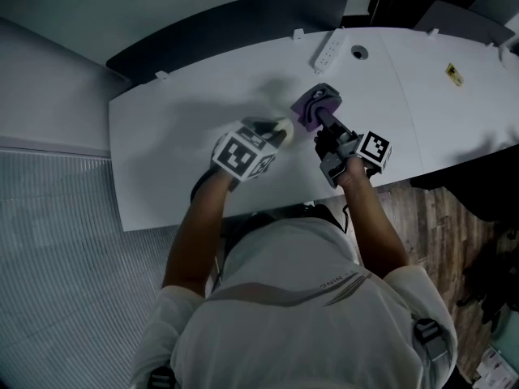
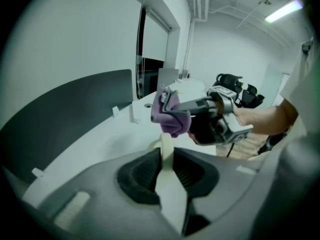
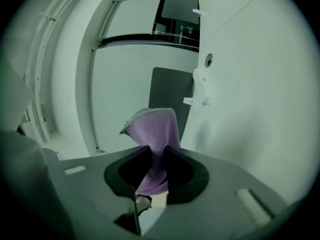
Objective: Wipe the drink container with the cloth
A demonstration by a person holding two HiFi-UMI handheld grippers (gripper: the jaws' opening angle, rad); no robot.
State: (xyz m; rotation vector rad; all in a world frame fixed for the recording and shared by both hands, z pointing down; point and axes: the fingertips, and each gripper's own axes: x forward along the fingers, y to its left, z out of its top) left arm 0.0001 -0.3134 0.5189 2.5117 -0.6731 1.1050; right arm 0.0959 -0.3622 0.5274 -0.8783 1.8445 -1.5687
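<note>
- No readable writing anywhere: the yellow sticker (image 1: 454, 74) at the far right of the table is too small to make out, and the small print on the back of the person's shirt (image 1: 328, 282) is just as illegible. The marker cubes (image 1: 242, 154) carry only black-and-white square patterns.
- The drink container (image 2: 167, 184) is a pale cream colour. It is seen nearly edge-on, so its full shape is hard to tell.
- It sits pinched between the jaws of the left gripper (image 2: 167, 159), which are closed on it over the front middle of the white table (image 1: 186, 112).
- The cloth (image 3: 152, 129) is purple and fuzzy, bunched where the right gripper (image 3: 156, 156) clamps it and fanning out above the jaws.
- From the left gripper view, the cloth's lower fold comes right down to the container's tip. I cannot tell whether they touch.
- Further back on the table lie a white power strip (image 1: 328, 50) and, just beside it, a round cable hole (image 1: 359, 53).
- A dark partition (image 1: 235, 19) runs along the table's far edge, and wood-pattern floor (image 1: 422, 217) shows to the person's right.
</note>
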